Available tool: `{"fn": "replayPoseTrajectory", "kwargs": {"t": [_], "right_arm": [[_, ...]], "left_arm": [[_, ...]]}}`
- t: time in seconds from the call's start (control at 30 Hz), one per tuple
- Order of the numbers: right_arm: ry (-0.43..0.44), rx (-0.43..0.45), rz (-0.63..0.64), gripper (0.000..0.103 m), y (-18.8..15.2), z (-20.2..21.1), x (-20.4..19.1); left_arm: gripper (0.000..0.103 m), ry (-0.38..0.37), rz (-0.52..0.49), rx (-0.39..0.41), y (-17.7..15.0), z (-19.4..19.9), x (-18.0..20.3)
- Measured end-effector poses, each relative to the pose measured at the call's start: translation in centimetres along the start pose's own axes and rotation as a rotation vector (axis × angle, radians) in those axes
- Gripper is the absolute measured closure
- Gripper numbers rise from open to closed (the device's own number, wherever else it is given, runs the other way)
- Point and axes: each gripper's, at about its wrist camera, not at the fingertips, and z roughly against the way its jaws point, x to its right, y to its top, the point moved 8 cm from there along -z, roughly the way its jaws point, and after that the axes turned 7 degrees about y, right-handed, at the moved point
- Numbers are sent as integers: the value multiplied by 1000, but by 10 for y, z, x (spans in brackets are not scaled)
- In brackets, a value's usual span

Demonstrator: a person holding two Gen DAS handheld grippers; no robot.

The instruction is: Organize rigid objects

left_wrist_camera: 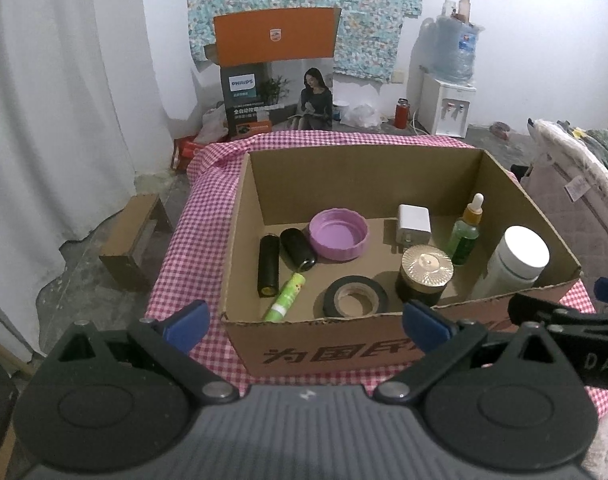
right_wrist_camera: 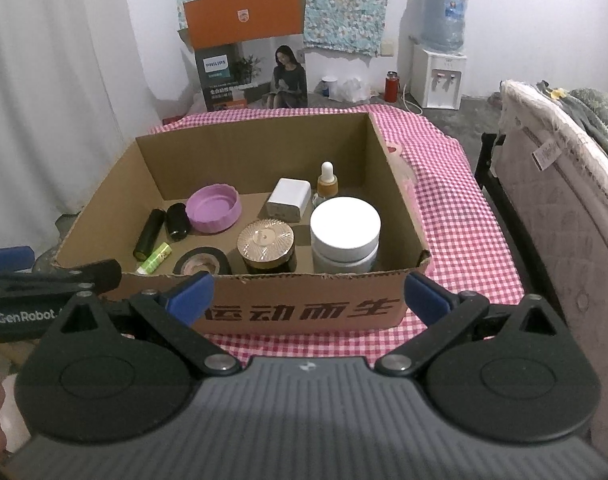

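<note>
While both sit before the cardboard box (left_wrist_camera: pixel 384 352) | left tool (left_wrist_camera: pixel 304 322) released (empty) | right tool (right_wrist_camera: pixel 308 298) released

Right wrist view: right gripper (right_wrist_camera: pixel 307 294) jaws spread wide, nothing between the blue pads (right_wrist_camera: pixel 191 292), held just in front of an open brown cardboard box (right_wrist_camera: pixel 304 308) on a pink-and-white checked cloth (right_wrist_camera: pixel 464 240). Inside the box: white-lidded round jar (right_wrist_camera: pixel 345 236), gold-lidded dark jar (right_wrist_camera: pixel 267 246), black tape roll (right_wrist_camera: pixel 201 262), purple plastic cap (right_wrist_camera: pixel 212 209), white square charger (right_wrist_camera: pixel 288 199), amber dropper bottle (right_wrist_camera: pixel 327 182), light green tube (right_wrist_camera: pixel 155 258), two black cylinders (right_wrist_camera: pixel 163 228). Left gripper (right_wrist_camera: pixel 43 284) visible at left edge.
</note>
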Motion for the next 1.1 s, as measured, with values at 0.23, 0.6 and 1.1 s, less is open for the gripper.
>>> {"fn": "replayPoseTrajectory", "kwargs": {"t": [0.23, 0.6, 1.1], "right_arm": [[2, 7, -2, 1, 1, 3, 0], [3, -10, 0, 1, -2, 1, -1], [1, -14, 5, 1, -3, -1, -2]], "left_arm": [[0, -1, 0, -2, 1, 1, 1], [1, 5, -7, -20, -2, -3, -2], [2, -2, 1, -35, -4, -7, -3]]}}
